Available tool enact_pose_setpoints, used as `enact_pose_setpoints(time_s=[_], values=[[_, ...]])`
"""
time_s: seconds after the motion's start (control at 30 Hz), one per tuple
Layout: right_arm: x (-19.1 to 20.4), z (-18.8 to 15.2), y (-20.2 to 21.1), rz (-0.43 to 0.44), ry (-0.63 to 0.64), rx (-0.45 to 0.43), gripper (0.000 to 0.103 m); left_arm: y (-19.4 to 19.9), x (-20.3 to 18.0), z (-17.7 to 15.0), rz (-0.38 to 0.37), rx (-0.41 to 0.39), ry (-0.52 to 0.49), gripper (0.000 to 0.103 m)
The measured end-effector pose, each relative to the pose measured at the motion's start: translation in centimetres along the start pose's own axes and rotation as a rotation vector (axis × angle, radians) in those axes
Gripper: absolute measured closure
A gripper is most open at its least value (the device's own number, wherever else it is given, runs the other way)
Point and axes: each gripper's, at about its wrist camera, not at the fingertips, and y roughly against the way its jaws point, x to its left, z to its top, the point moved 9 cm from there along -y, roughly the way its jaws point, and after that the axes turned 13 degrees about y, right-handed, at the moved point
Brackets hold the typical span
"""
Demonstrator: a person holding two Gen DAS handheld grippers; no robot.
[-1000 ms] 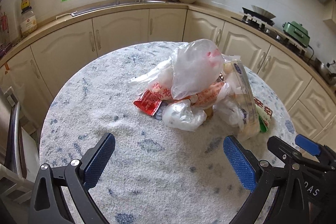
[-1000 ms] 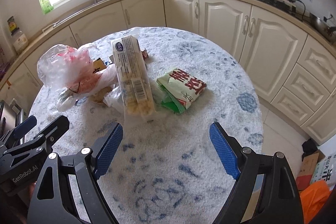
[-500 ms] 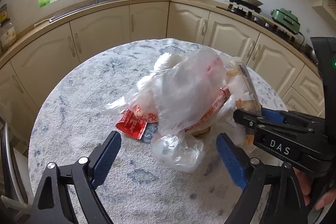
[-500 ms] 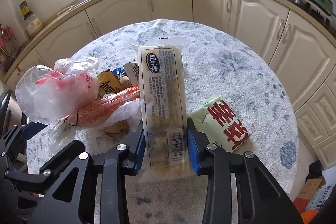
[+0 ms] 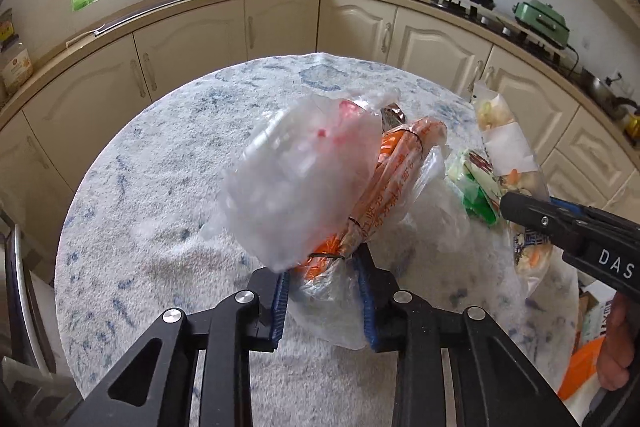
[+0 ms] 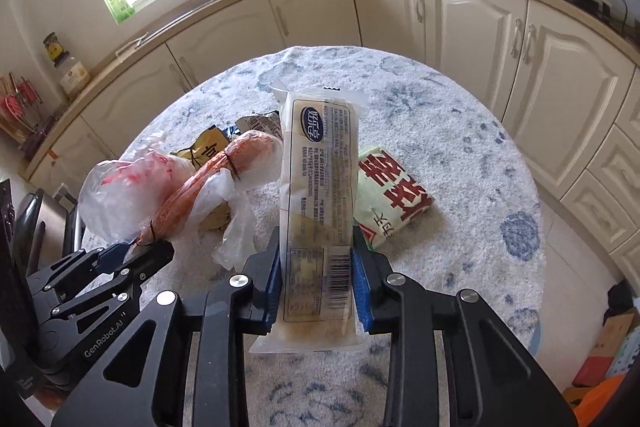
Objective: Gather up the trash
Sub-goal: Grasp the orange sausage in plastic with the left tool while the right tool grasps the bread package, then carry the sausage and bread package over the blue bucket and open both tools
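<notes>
Crinkled clear plastic bags [image 5: 304,163] are clamped by the left gripper [image 5: 322,291]; a long flat cream packet [image 6: 320,203] is pinched by the right gripper [image 6: 316,287].

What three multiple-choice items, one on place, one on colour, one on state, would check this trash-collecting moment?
1. Where does the green packet with red characters lie?
A. on the round table
B. in the sink
C. on the stove

2. What colour are the pads of the right gripper?
A. red
B. blue
C. yellow

3. What is the left gripper doing?
A. hanging open
B. shut on nothing
C. shut on the clear plastic bag bundle

Key: 1 A, it rests on the tabletop right of the long clear snack wrapper. 2 B, blue pads press on that wrapper. 3 C, both pads squeeze the bundle's lower end.
</notes>
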Motion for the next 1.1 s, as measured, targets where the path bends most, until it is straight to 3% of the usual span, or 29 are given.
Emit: enact_pose_setpoints(time_s=[0.4,0.5,0.57,0.63,0.67,0.9,1.0,1.1], values=[[1.4,-6.1,3.8,0.027,-0.04,0.0,0.073,5.7,1.8,-7.6,0.028,0.033,0.004,0.077],[1.5,-7.7,3.5,0.031,-0.061,0.033,0.073,6.9,1.7,-9.2,0.022,0.05,0.006,0.071],[1.8,-8.8,3.3,0.04,-0.071,0.051,0.073,7.6,1.7,-9.5,0.053,0.042,0.003,0.049],[2.0,-9.2,3.4,0.048,-0.078,0.046,0.073,8.0,1.5,-9.4,0.079,0.012,-0.009,0.033],[2.1,-9.3,3.4,0.041,-0.079,0.043,0.073,8.0,1.2,-9.2,0.086,0.004,-0.015,0.032],[2.5,-9.4,2.2,-0.015,-0.061,0.059,0.065,4.6,-1.7,-8.9,0.063,0.03,-0.088,0.033],[2.9,-9.3,1.8,-0.057,-0.007,0.055,0.06,2.7,-2.1,-8.8,0.019,0.021,-0.103,0.063],[3.4,-9.3,1.6,-0.089,0.046,0.048,0.059,2.6,-2.2,-9.0,0.001,0.027,-0.107,0.074]])
